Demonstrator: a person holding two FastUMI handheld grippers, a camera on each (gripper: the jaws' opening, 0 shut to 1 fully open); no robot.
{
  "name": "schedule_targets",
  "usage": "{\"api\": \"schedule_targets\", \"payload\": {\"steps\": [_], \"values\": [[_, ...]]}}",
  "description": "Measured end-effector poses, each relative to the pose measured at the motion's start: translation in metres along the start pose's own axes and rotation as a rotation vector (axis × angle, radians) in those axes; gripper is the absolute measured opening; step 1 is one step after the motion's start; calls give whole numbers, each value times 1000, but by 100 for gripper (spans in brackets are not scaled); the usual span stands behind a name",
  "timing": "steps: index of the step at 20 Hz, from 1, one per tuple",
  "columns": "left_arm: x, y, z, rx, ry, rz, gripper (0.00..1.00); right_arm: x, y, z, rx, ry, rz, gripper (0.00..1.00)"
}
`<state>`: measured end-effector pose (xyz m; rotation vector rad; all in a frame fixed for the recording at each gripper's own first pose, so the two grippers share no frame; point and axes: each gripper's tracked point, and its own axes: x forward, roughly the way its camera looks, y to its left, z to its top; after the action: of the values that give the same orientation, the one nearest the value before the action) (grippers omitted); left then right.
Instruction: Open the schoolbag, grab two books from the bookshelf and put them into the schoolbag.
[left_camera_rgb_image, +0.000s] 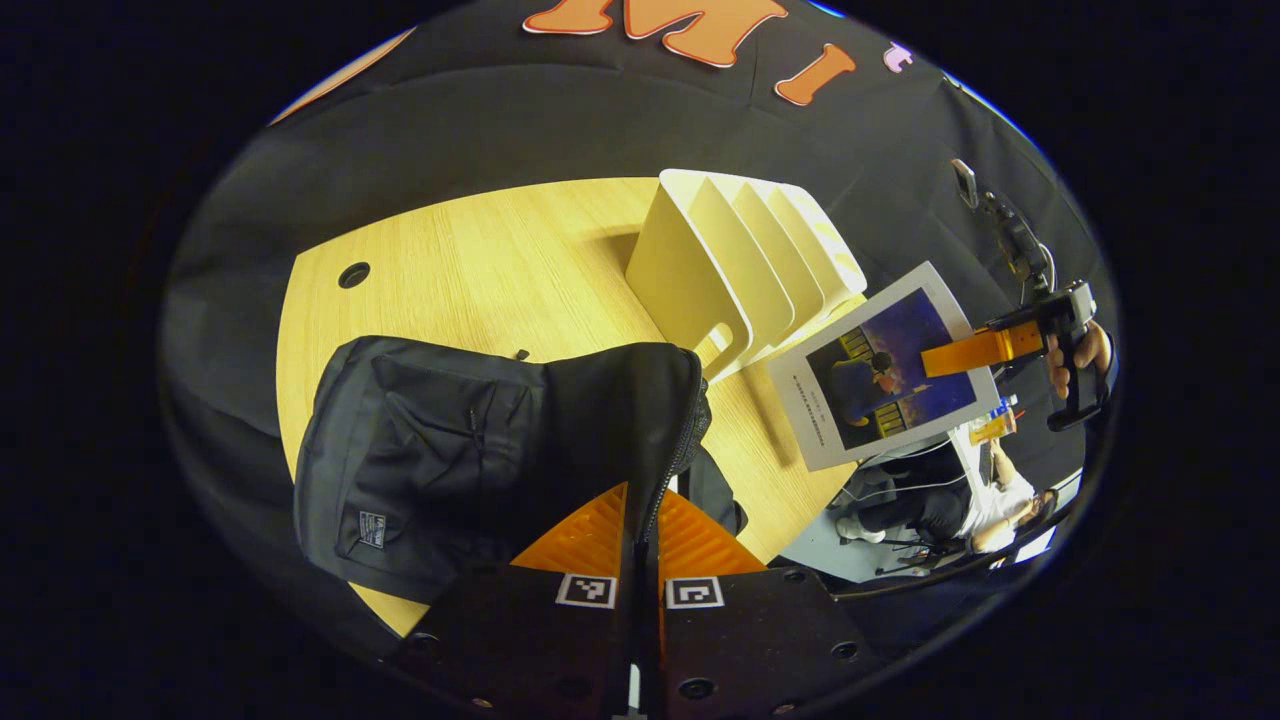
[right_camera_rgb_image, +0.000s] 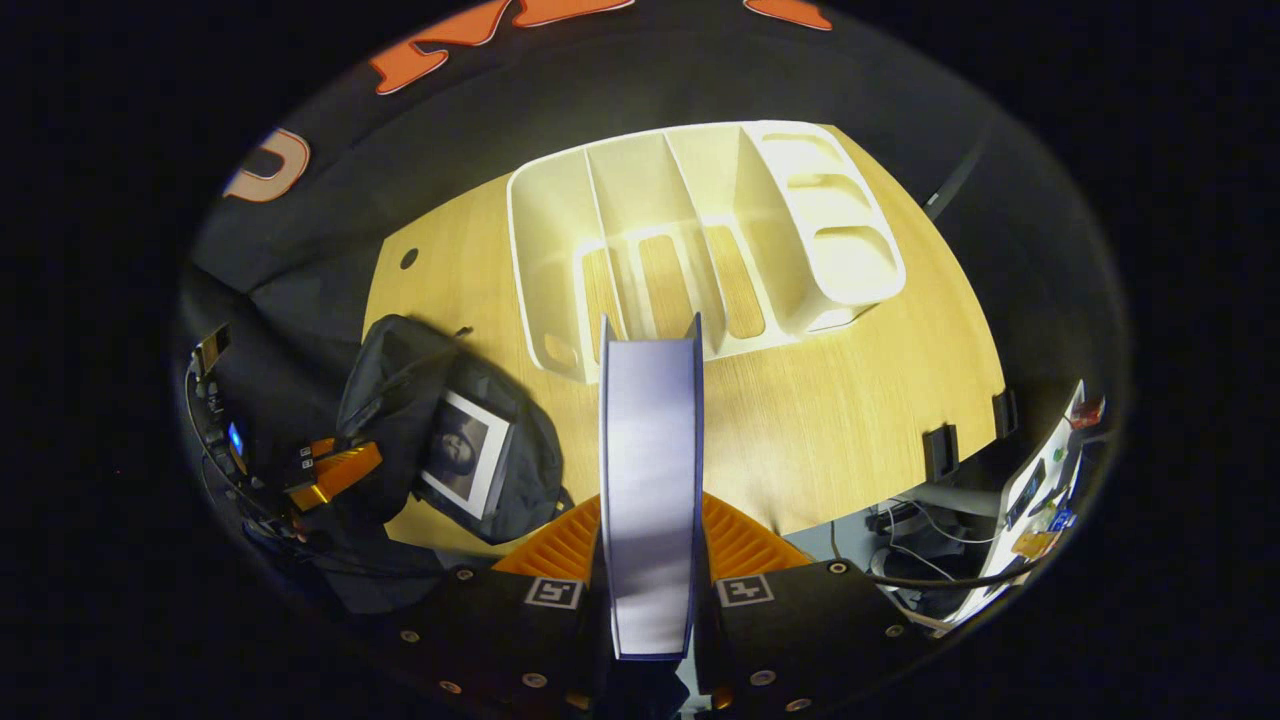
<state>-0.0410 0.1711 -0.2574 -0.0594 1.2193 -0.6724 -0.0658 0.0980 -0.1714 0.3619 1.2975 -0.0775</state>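
Left claw (left_camera_rgb_image: 640, 520) pinches schoolbag (left_camera_rgb_image: 480, 460) zipper edge, bag on tabletop (left_camera_rgb_image: 480, 260). Right claw (right_camera_rgb_image: 650, 530) grips book (right_camera_rgb_image: 650, 480) upright, near white bookshelf (right_camera_rgb_image: 700, 230). 2nd book (right_camera_rgb_image: 465, 452) inside bag.

Black schoolbag (left_camera_rgb_image: 450, 450) open, book (right_camera_rgb_image: 465, 452) inside; bookshelf (right_camera_rgb_image: 690, 235) empty

You are not getting any readable text here. A small label (left_camera_rgb_image: 372, 529) is sitting on the front of the schoolbag (left_camera_rgb_image: 430, 460), but its print is too small to make out. A line of fine print is running down the pale margin of the book (left_camera_rgb_image: 885, 368) cover in the left gripper view, too tiny to read. Square black-and-white markers (left_camera_rgb_image: 586, 590) are showing on the gripper bodies, bearing patterns, not words.
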Motion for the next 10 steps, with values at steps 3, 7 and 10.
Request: {"api": "schedule_targets", "payload": {"steps": [3,7,10], "values": [[-1,1,1,9,-1,8,4,-7,1,-6,36,-29,57,34],[-3,3,5,28,3,20,4,-13,5,-21,126,-60,155,34],[-5,5,8,41,8,33,4,-14,10,-29,175,-88,238,34]]}}
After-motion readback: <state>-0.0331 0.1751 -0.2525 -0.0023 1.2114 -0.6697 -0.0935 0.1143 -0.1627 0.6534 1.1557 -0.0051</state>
